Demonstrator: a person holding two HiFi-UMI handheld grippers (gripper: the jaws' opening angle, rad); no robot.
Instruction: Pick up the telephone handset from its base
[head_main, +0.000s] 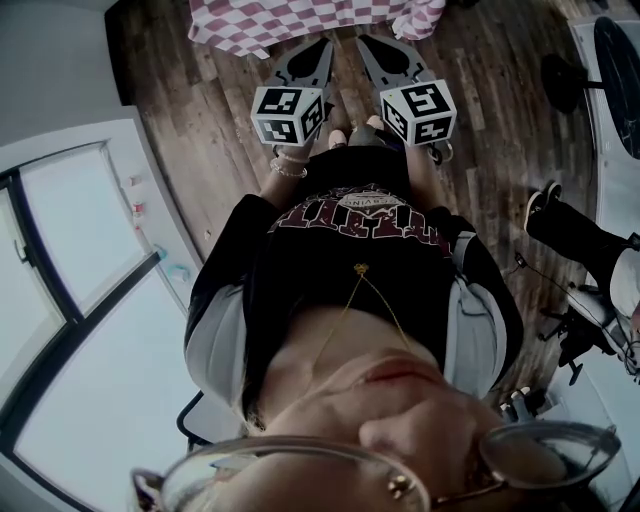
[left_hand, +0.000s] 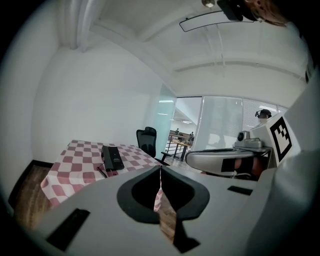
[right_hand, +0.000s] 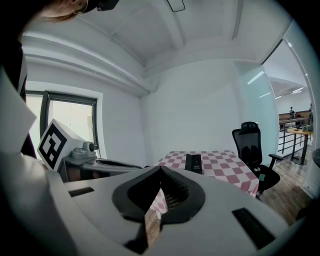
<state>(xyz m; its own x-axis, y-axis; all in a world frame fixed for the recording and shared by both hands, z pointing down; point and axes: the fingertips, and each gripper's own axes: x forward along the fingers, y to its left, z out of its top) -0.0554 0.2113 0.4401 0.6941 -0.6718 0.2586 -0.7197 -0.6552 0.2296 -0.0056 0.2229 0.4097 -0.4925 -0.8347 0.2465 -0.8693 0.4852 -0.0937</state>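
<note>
The black telephone (left_hand: 112, 157), handset lying on its base, sits on a table with a red-and-white checked cloth (left_hand: 75, 167) some way ahead of both grippers. The right gripper view shows the telephone (right_hand: 193, 163) at the cloth's (right_hand: 220, 167) middle. My left gripper (left_hand: 160, 167) is shut and holds nothing. My right gripper (right_hand: 160, 167) is also shut and empty. In the head view the left gripper (head_main: 322, 45) and right gripper (head_main: 366, 44) are held side by side, short of the cloth's edge (head_main: 300, 22). The telephone is hidden there.
A black office chair (right_hand: 250, 145) stands right of the table, also in the left gripper view as the chair (left_hand: 146, 140). Wooden floor (head_main: 210, 110) lies below. Another person's leg and shoe (head_main: 548, 208) and a stand (head_main: 580, 330) are at the right. Large windows (head_main: 70, 240) are on the left.
</note>
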